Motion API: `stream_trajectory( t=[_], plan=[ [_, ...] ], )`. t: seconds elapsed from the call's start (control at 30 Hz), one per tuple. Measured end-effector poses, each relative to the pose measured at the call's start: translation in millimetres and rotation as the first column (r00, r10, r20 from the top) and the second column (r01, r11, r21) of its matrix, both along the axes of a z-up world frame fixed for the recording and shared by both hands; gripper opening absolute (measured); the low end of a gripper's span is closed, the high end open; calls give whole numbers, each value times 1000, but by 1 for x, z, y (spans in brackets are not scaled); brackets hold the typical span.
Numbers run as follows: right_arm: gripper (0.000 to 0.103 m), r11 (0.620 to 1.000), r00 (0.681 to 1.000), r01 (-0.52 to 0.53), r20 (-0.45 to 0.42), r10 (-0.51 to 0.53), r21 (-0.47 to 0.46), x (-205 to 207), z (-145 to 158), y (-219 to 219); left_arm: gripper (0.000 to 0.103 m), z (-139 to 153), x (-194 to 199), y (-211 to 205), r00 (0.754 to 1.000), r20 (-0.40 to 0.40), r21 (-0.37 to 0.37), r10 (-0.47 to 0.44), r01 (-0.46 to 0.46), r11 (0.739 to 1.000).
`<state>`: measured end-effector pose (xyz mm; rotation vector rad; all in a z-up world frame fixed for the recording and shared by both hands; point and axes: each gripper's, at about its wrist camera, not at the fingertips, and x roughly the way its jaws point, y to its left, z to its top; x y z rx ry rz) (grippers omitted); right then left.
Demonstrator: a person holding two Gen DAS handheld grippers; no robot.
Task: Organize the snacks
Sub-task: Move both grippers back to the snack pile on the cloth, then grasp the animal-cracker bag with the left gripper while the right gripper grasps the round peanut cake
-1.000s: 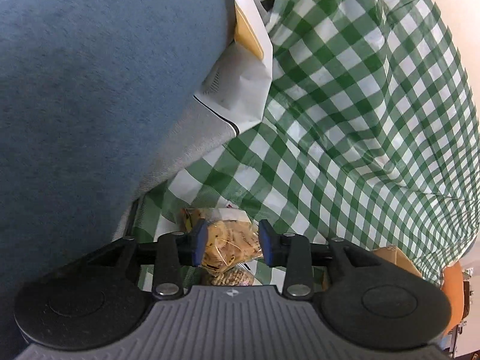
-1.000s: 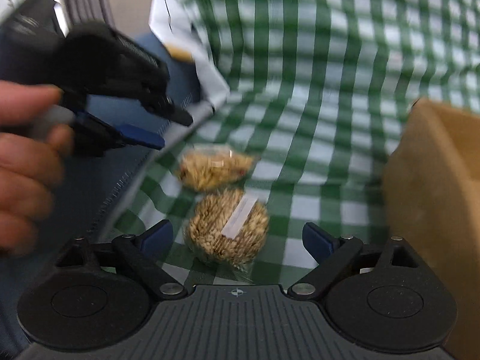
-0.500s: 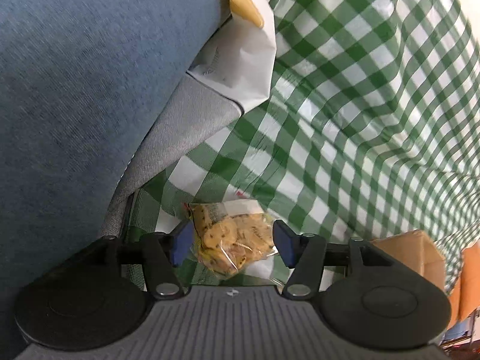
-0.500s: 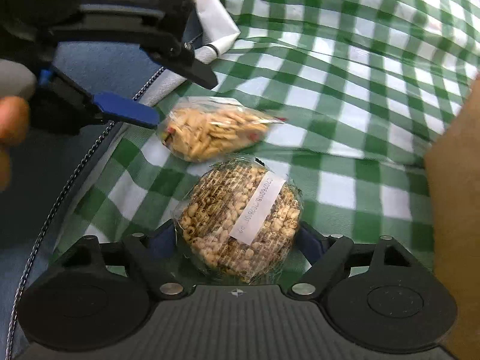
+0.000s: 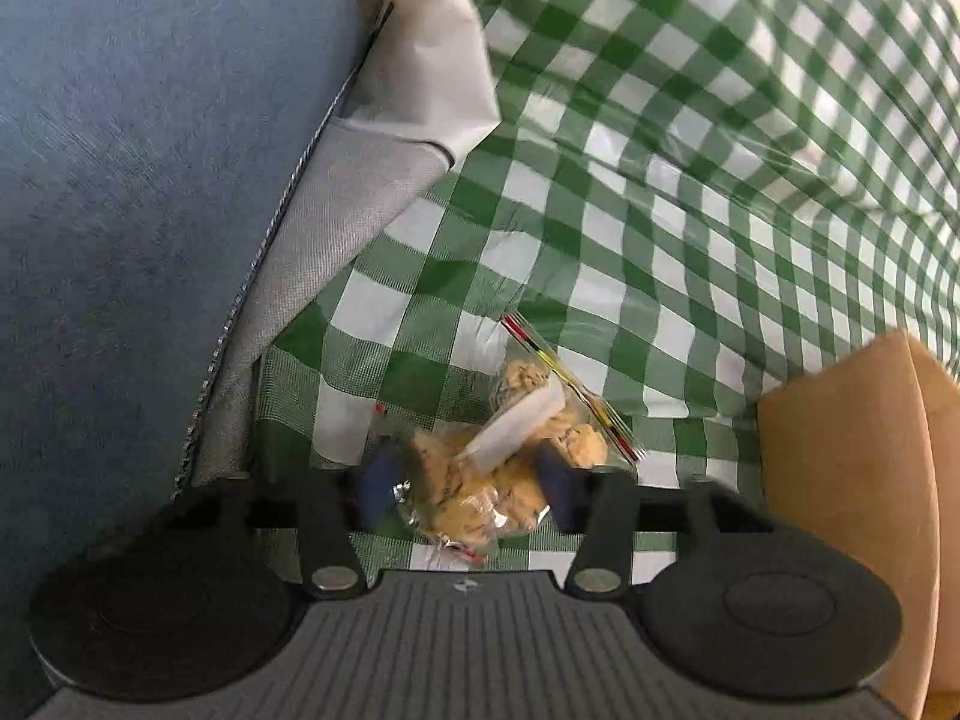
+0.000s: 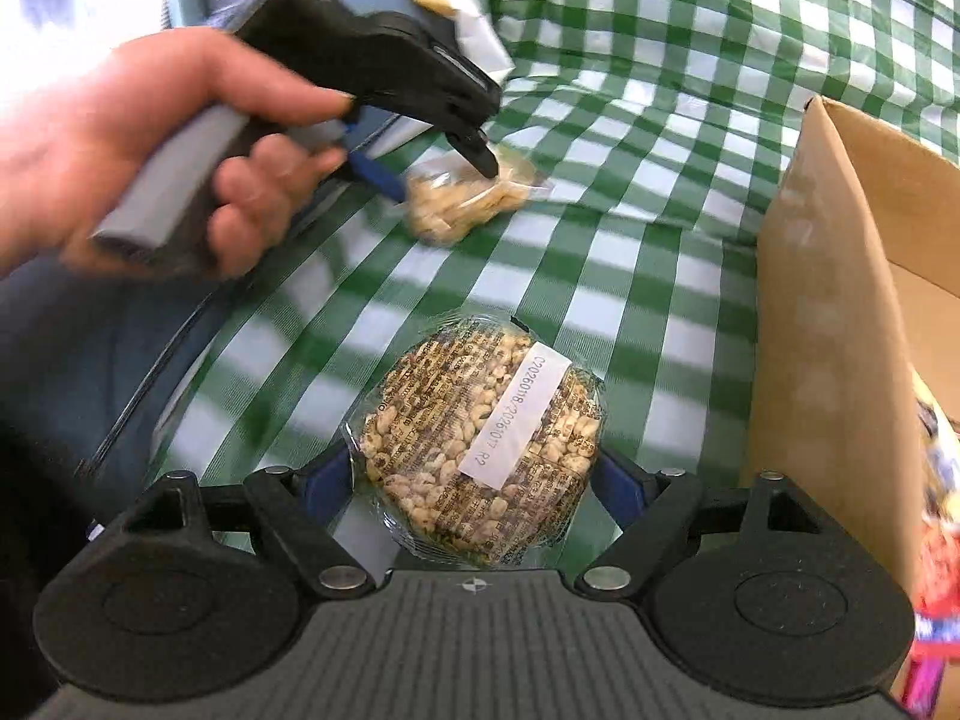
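Note:
A clear bag of yellow crackers (image 5: 480, 480) lies on the green-checked cloth (image 5: 660, 210). My left gripper (image 5: 465, 485) has its jaws closing, and the blue pads press the bag from both sides. The right wrist view shows that left gripper (image 6: 441, 180), held by a person's hand (image 6: 150, 138), at the same bag (image 6: 468, 204). My right gripper (image 6: 474, 483) is shut on a round puffed-grain cake (image 6: 480, 438) in clear wrap with a white label, just above the cloth.
An open cardboard box (image 6: 840, 300) stands at the right with colourful wrappers (image 6: 936, 540) inside; its wall (image 5: 840, 480) is close to my left gripper. A blue cushion (image 5: 150, 180) and a white paper bag (image 5: 432, 60) lie to the left.
The left jaws widened around the cracker bag, then closed in on it. The right jaws closed on the grain cake and carried it away from the cracker bag, nearer the box.

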<state>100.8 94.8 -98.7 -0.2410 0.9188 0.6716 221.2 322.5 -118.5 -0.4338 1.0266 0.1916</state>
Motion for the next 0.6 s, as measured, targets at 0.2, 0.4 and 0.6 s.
stream_trajectory(
  t=[0.2, 0.4, 0.6],
  plan=[
    [84, 999, 999, -51, 16, 50, 13, -34, 11, -28, 19, 11, -34, -2, 999, 11, -28, 41, -41, 999],
    [84, 995, 994, -95, 57, 94, 26, -53, 2, -30, 0, 28, -92, -6, 998, 7, -76, 69, -68, 995],
    [84, 986, 983, -166, 73, 166, -14, -69, -11, -20, 11, 36, -110, -18, 1000, 9, 52, -22, 22, 998]
  ],
)
